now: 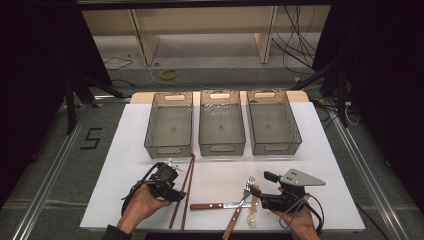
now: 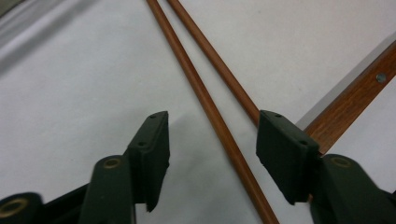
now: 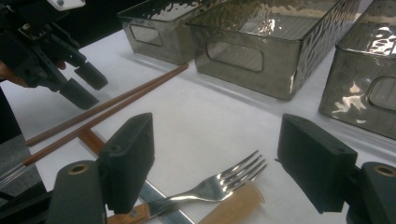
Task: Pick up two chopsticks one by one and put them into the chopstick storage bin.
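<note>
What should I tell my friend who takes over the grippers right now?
Left hand-held gripper: open, jaws straddling the chopsticks, nothing gripped.
Right hand-held gripper: open, hovering over the fork, holding nothing.
Knife and fork lie crossed on the white mat near its front edge.
Three bins at the back hold nothing.
Done: nothing sorted.
Left: probably all the cutlery.

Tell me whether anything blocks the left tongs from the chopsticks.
Nothing visible does. The left tongs hang open right over the chopsticks, one stick passing between the jaws, with only bare white table around them.
</note>
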The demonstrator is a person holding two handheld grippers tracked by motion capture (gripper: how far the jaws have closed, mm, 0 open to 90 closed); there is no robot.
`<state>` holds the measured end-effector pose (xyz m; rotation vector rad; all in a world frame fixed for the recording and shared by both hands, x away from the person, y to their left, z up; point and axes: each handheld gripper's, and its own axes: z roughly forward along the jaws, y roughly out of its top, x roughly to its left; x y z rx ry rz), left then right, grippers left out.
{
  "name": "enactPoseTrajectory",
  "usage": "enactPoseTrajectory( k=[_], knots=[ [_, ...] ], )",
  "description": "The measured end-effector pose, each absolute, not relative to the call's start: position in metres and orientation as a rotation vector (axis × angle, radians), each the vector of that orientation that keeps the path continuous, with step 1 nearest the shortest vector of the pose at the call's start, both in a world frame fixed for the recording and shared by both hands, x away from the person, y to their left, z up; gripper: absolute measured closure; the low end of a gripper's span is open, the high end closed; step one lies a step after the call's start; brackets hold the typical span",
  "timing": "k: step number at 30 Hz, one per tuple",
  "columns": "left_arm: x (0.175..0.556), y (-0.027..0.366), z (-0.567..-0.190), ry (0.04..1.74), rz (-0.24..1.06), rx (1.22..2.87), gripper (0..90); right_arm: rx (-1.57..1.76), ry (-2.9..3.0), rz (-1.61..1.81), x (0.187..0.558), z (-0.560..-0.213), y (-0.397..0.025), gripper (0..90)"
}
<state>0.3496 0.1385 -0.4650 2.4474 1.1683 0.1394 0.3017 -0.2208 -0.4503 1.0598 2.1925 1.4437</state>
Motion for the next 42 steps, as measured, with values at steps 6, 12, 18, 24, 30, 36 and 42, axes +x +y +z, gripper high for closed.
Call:
enactPoseTrajectory(
  k=[6,12,18,24,30,36,42],
  knots=[
    [0.349,0.135,-0.471,1.163,0.144,2.491,51.5,1.056,2.197,1.447,0.302,-0.45,-0.221,28.3],
    [0.348,0.133,-0.472,1.144,0.168,2.537,59.9,1.055,2.204,1.444,0.302,-0.45,-0.22,28.7],
    [0.348,0.136,-0.472,1.121,0.168,2.572,69.3,1.056,2.207,1.441,0.302,-0.451,-0.22,29.0],
    [0.35,0.14,-0.47,1.132,0.146,2.599,72.8,1.056,2.214,1.437,0.302,-0.451,-0.219,29.5],
    [0.35,0.144,-0.47,1.135,0.135,2.62,74.4,1.057,2.216,1.436,0.302,-0.451,-0.219,29.7],
    [0.352,0.15,-0.47,1.136,0.107,2.63,78.5,1.061,2.216,1.433,0.302,-0.451,-0.219,29.7],
    [0.352,0.15,-0.47,1.141,0.108,2.638,82.6,1.061,2.219,1.427,0.302,-0.452,-0.219,29.8]
  ],
)
